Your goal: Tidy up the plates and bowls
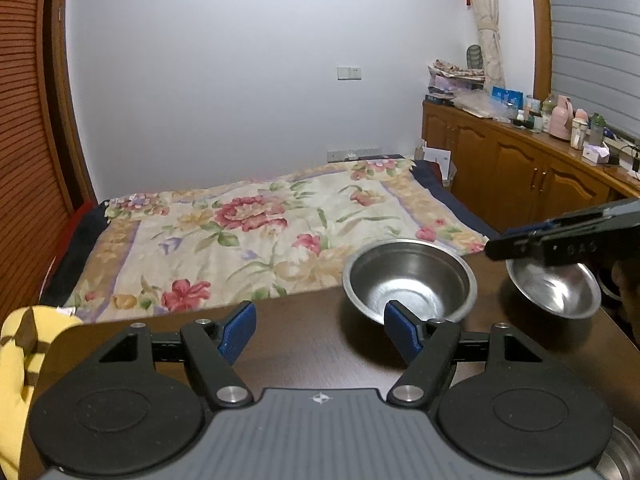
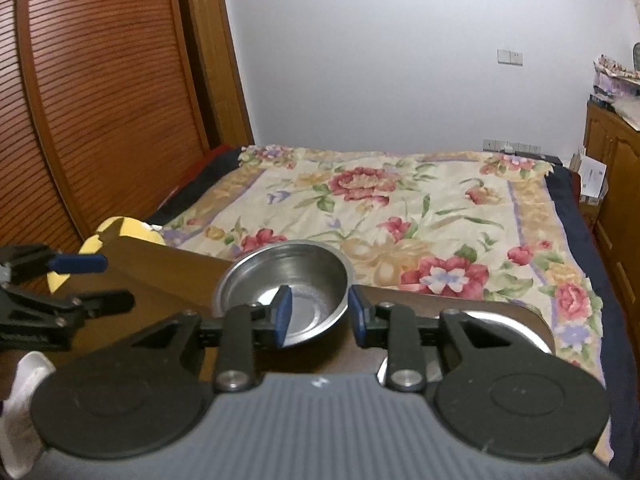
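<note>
The left gripper [image 1: 320, 332] is hovering low over the dark wooden table [image 1: 300, 364]. Its blue-padded fingers [image 1: 238, 330] are standing wide apart and gripping nothing, with bare tabletop showing between them.

In the left wrist view, a stainless steel bowl [image 1: 410, 280] is sitting upright at one o'clock from this gripper, at the table's far edge. The right-hand pad is overlapping its near rim in the picture, though it cannot be told whether the two are touching.

A second steel bowl [image 1: 554, 292] is lying tilted and slightly blurred at three o'clock. It is directly beneath the right gripper [image 1: 496, 246], which is reaching in from the right with its tip just beside the first bowl's rim.

In the right wrist view, the right gripper [image 2: 320, 312] is holding its pads a small way apart. Nothing is visibly pinched between them. The upright bowl [image 2: 312, 280] is showing through the gap at twelve o'clock. The left gripper [image 2: 116, 282] is appearing at nine o'clock.

A bed with a floral cover [image 1: 240, 232] is lying beyond the table.
</note>
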Motion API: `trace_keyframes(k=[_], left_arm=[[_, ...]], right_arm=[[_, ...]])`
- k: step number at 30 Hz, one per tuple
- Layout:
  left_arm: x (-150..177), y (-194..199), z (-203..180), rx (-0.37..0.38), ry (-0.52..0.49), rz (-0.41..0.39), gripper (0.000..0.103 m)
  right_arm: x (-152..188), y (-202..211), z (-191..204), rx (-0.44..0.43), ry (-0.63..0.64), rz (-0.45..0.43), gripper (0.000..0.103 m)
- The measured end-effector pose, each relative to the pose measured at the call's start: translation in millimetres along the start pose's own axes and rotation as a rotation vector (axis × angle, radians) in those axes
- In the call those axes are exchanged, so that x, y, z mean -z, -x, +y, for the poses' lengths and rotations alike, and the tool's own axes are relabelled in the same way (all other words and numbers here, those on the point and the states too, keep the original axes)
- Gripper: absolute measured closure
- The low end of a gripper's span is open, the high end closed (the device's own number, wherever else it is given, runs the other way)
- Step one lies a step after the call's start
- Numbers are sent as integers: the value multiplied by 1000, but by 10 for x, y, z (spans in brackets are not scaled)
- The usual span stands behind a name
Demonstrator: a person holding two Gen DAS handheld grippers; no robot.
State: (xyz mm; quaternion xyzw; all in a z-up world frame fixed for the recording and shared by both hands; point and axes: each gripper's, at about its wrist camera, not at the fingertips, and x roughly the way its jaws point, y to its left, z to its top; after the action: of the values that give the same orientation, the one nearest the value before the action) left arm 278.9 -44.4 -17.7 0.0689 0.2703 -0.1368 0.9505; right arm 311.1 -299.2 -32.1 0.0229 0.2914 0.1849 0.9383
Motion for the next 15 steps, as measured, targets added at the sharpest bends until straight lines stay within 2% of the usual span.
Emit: trace_keyframes(k=[3,5,10,15], left_arm=[[-89,-105,6,8,-19,-1,30],[-138,-217,-2,22,-26,11,30],[-184,-526,-61,75,-27,61,36],[-163,-729,-115,106,-36,105,37]], right_arm=[[-32,-134,-36,-4,-10,30,68],[-47,-212,-52,-3,-16,47,63],[-47,-372,-72,4,-21,94,63],[-55,-463,-58,1,-10,127,63]])
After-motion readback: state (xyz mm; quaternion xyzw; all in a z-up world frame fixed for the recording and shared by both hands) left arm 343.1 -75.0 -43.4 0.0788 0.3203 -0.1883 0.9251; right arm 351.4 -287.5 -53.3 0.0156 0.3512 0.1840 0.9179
